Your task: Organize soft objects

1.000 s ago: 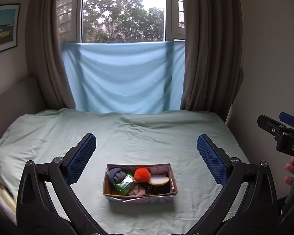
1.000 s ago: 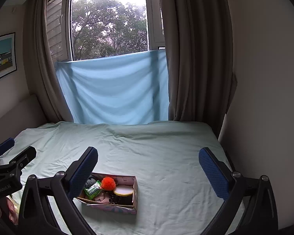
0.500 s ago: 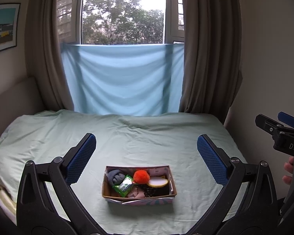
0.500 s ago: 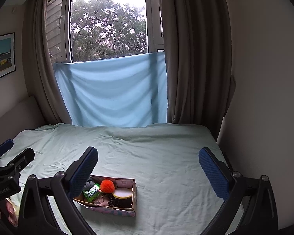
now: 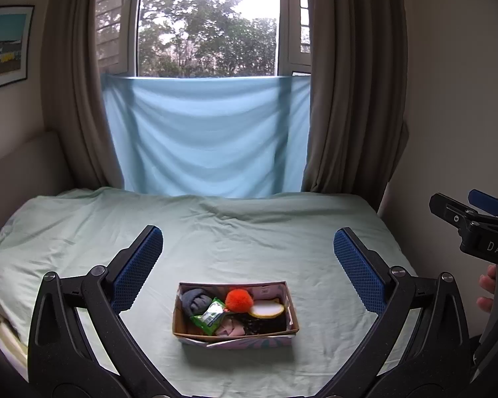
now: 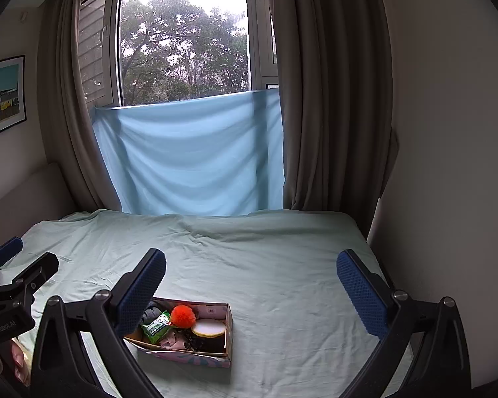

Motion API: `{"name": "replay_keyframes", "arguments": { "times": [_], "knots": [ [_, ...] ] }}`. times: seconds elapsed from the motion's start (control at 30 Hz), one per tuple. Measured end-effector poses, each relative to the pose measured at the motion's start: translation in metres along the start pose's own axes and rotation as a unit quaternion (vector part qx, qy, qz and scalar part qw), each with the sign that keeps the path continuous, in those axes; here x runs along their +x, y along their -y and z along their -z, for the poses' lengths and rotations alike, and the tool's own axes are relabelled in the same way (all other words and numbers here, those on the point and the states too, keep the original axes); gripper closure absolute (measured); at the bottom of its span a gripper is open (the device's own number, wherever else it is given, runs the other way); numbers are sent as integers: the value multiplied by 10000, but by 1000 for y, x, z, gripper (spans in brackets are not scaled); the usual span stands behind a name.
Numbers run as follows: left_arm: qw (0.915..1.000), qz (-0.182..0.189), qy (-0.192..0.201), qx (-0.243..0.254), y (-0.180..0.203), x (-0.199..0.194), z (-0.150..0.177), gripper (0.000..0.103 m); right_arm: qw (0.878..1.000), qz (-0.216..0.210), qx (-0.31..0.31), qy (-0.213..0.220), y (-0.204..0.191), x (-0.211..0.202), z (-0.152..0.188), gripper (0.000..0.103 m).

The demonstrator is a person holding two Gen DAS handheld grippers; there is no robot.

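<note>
A small cardboard box (image 5: 179,308) sits on the pale green bed (image 5: 249,238), also in the right wrist view (image 6: 229,331). It holds an orange pompom (image 5: 238,300), a grey rolled sock (image 5: 194,300), a green packet (image 5: 210,315), a cream round pad (image 5: 266,310), pink cloth and something dark. My left gripper (image 5: 247,265) is open and empty, held above and in front of the box. My right gripper (image 6: 250,280) is open and empty, to the right of the box, which shows by its left finger (image 6: 139,293).
A light blue sheet (image 5: 209,136) hangs over the window behind the bed, with brown curtains (image 5: 352,93) at both sides. A wall runs along the bed's right edge. A padded headboard (image 5: 20,165) stands at the left. The other gripper shows at each view's edge.
Both views have dropped and drawn back a little, so the box sits slightly lower in frame. Both grippers stay open and the box's contents are unmoved.
</note>
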State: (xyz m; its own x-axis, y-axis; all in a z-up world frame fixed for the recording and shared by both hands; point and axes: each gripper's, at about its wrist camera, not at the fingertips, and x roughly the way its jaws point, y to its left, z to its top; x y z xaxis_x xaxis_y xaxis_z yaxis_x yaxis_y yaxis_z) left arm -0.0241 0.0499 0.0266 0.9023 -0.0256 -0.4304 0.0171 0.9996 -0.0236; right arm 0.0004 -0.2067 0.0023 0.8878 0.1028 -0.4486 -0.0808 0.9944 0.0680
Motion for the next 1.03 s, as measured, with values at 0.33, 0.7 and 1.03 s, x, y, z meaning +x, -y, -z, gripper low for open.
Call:
{"name": "replay_keyframes", "arguments": {
  "times": [0.33, 0.7, 1.03],
  "knots": [
    [9999, -64, 62, 101, 2, -2, 0, 0, 10000, 25, 15, 31, -2, -2, -2, 0],
    [9995, -74, 223, 204, 6, -9, -4, 0, 10000, 60, 2, 65, -6, -2, -4, 0],
    [9996, -55, 263, 102, -1, -8, -4, 0, 10000, 66, 1, 45, -8, -1, -5, 0]
  ]
}}
